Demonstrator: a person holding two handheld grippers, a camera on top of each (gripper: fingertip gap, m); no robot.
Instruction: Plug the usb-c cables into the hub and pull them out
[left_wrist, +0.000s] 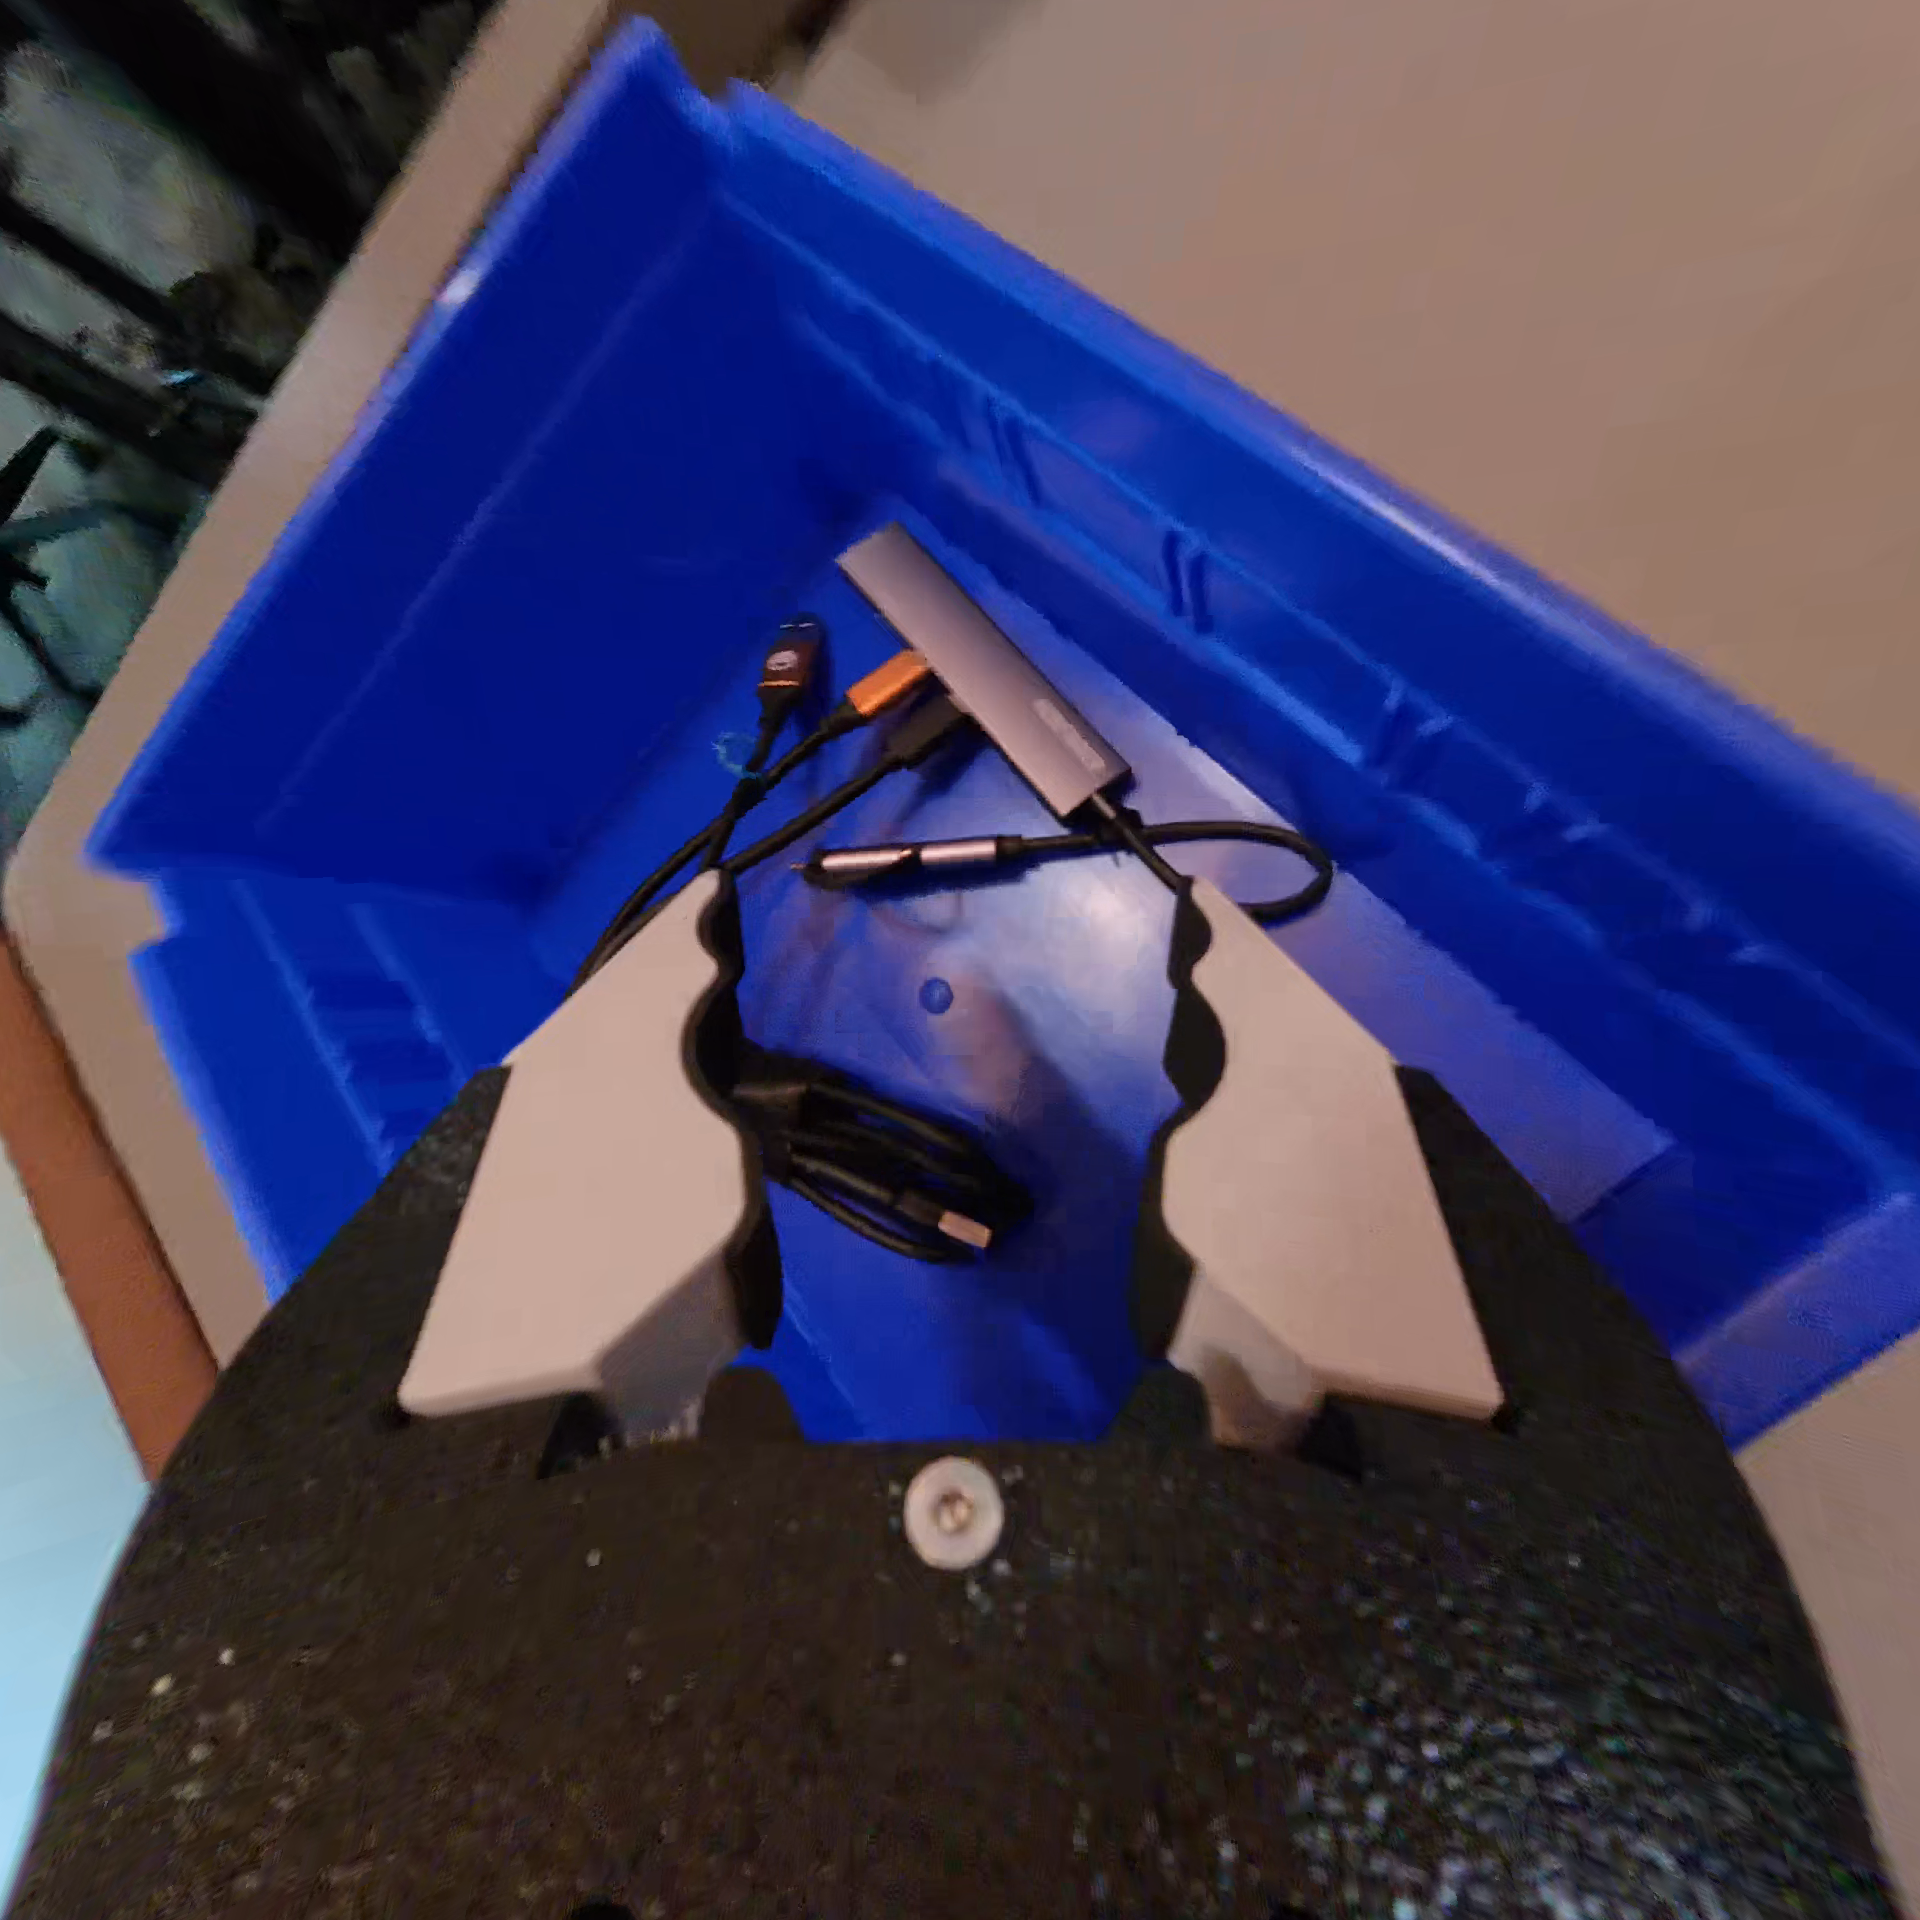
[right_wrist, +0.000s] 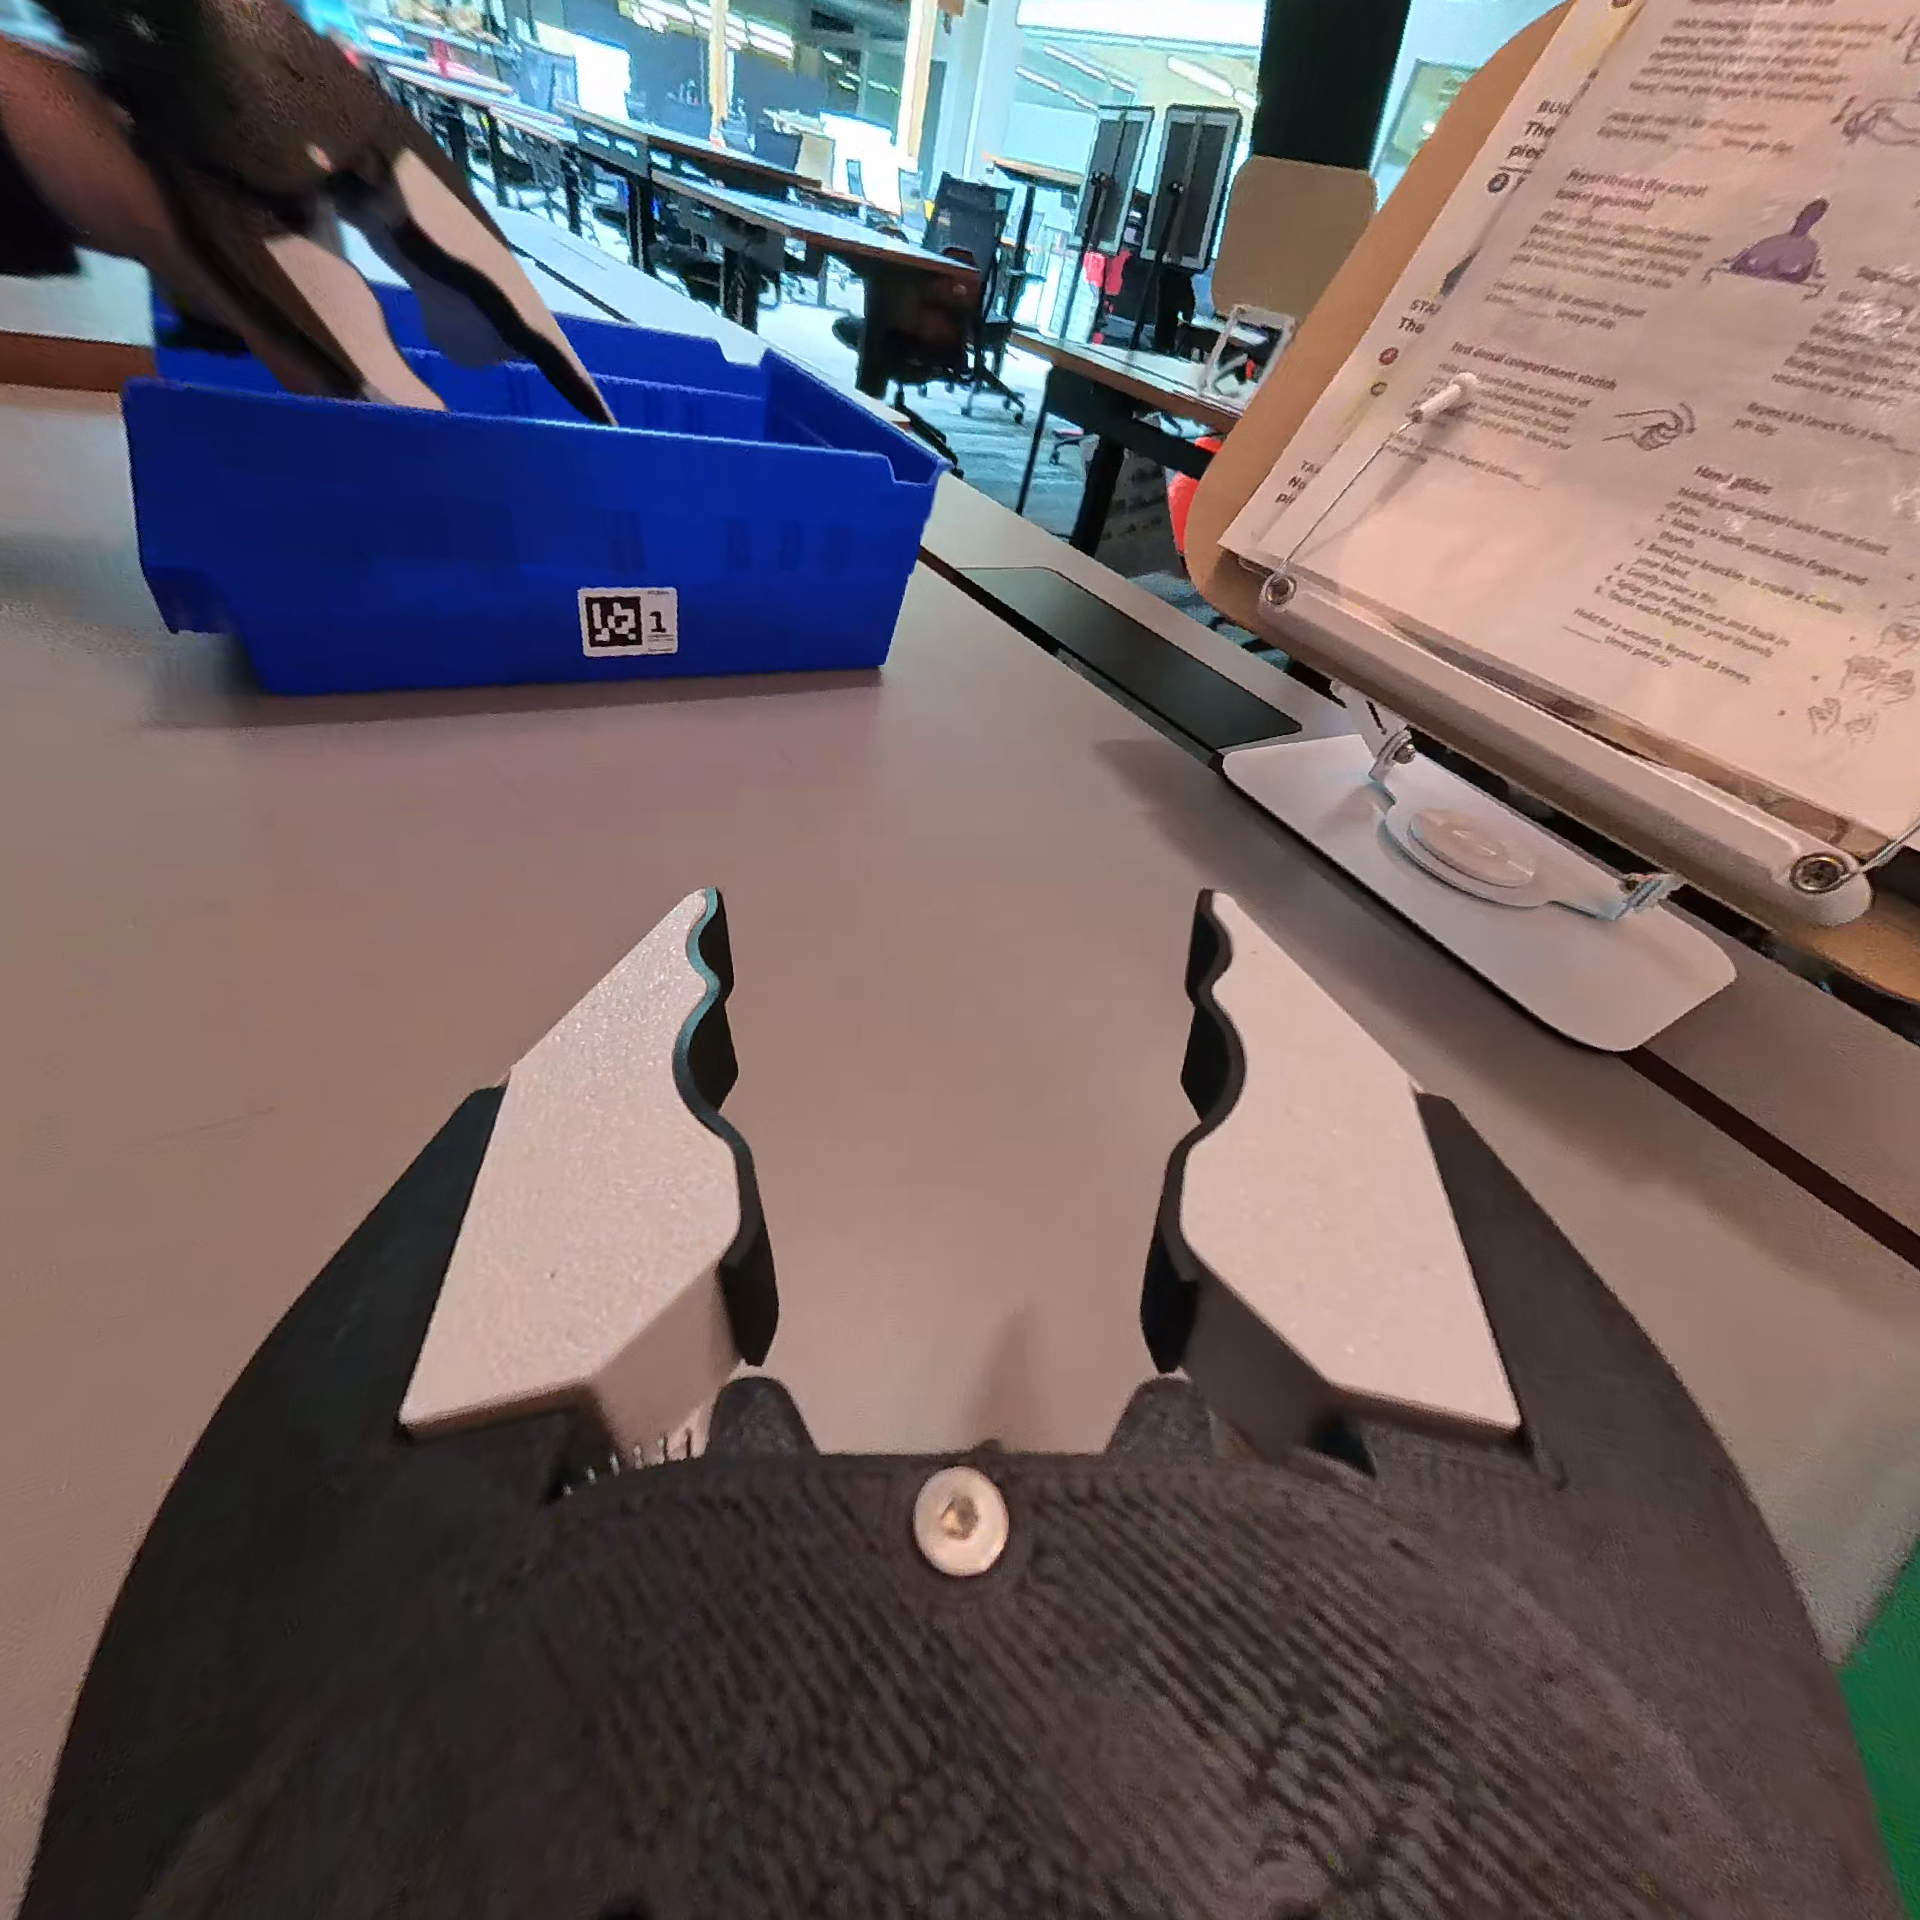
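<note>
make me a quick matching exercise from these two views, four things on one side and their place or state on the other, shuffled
Things:
1. hub
2. bundled black cable
3. right tool
4. left tool

Places or states:
A. open, over bare table
B. coiled, on the bin floor
C. open, reaching into the blue bin
D. along the bin wall, two plugs at its side

Pairs: 1-D, 2-B, 3-A, 4-C

We've got our left gripper (left_wrist: 956, 904), grey wavy-edged fingers on a black speckled body, tilted steeply downward with its jaws spread wide and nothing between them. Our right gripper (right_wrist: 961, 914), the same grey-and-black build, sits low and nearly level, pointing forward, jaws equally wide apart and empty, well apart from the left.
</note>
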